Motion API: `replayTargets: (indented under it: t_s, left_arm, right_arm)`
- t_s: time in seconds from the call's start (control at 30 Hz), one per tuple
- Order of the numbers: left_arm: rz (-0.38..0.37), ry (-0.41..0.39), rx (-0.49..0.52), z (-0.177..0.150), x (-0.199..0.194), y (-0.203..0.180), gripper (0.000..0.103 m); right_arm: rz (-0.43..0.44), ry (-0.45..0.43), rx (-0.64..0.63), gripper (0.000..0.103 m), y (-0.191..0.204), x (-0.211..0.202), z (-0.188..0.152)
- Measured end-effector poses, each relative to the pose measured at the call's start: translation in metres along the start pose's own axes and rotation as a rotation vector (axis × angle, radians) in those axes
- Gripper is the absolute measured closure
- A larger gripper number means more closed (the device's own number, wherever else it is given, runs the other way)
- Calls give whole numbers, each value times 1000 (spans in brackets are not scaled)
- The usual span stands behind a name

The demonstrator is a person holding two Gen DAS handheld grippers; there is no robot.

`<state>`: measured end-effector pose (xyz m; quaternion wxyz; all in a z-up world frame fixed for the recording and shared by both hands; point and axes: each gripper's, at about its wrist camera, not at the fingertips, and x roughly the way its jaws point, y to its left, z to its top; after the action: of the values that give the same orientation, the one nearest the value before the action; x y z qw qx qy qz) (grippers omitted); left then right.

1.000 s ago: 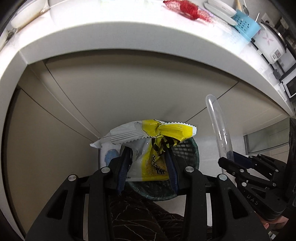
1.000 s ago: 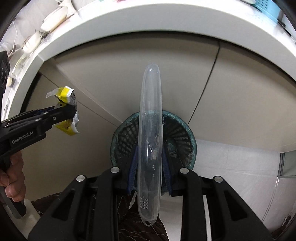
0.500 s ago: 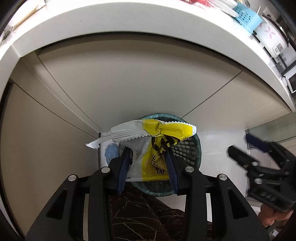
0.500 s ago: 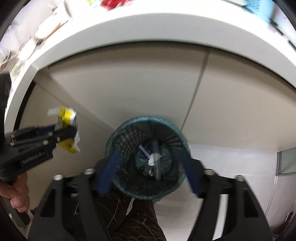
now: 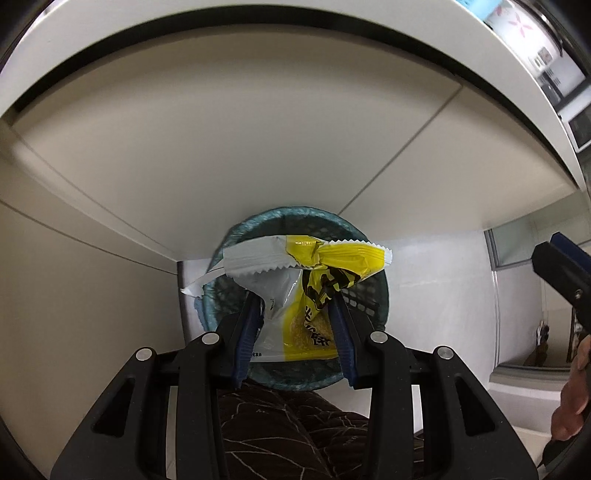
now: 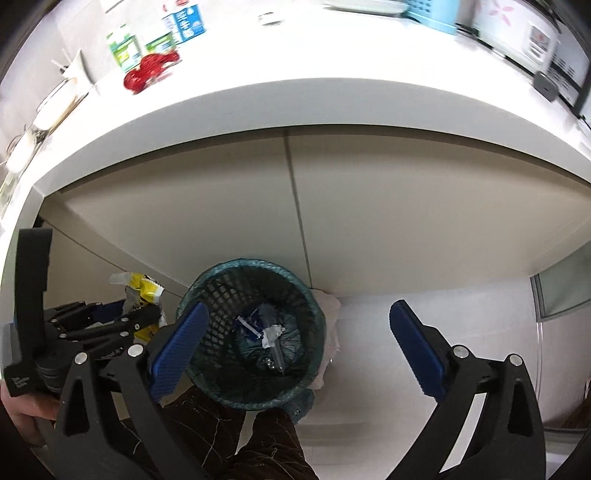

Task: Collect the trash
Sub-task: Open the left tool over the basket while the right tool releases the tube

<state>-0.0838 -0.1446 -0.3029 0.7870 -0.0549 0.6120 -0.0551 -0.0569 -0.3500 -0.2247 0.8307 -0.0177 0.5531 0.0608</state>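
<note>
A yellow and white snack wrapper [image 5: 310, 288] sits pinched in my left gripper [image 5: 295, 306], which is shut on it directly above the green mesh trash bin [image 5: 373, 306]. From the right wrist view the wrapper [image 6: 142, 295] and left gripper [image 6: 110, 321] hang left of the bin [image 6: 207, 291]. My right gripper [image 6: 299, 325] hovers over the bin with its jaws opening wide and nothing between them. The clear plastic tube [image 6: 273, 343] lies inside the bin on crumpled trash.
White cabinet doors [image 6: 369, 206] stand behind the bin under a white counter [image 6: 295, 96]. On the counter are a red mesh bag [image 6: 151, 68], cartons [image 6: 155, 33] and a blue basket [image 6: 432, 11]. A dark patterned trouser leg [image 6: 229, 435] is below the bin.
The right gripper opened and the clear tube dropped into the bin; that gripper then drew back and up. The left gripper carried the wrapper over the bin.
</note>
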Motion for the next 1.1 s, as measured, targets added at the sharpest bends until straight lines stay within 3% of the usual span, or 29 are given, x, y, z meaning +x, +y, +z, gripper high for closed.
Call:
replayTargets:
  t_s: [0.27, 0.67, 0.8, 1.0, 1.1]
  left_arm:
    - [-8, 17, 48, -5, 12, -17, 56]
    - [-19, 9, 52, -7, 8, -7, 39]
    - [-21, 0, 47, -8, 5, -6, 30]
    - [-4, -58, 42, -6, -13, -3, 9]
    - [-3, -93, 32, -2, -28, -6, 6]
  right_arm:
    - [-15, 6, 34, 9, -8, -8, -8]
    - [-33, 16, 28, 9, -6, -6, -9]
    - [-31, 16, 26, 9, -5, -7, -8]
    - [-29, 2, 24, 8, -5, -10, -7]
    - [-27, -3, 34, 8, -7, -14, -5]
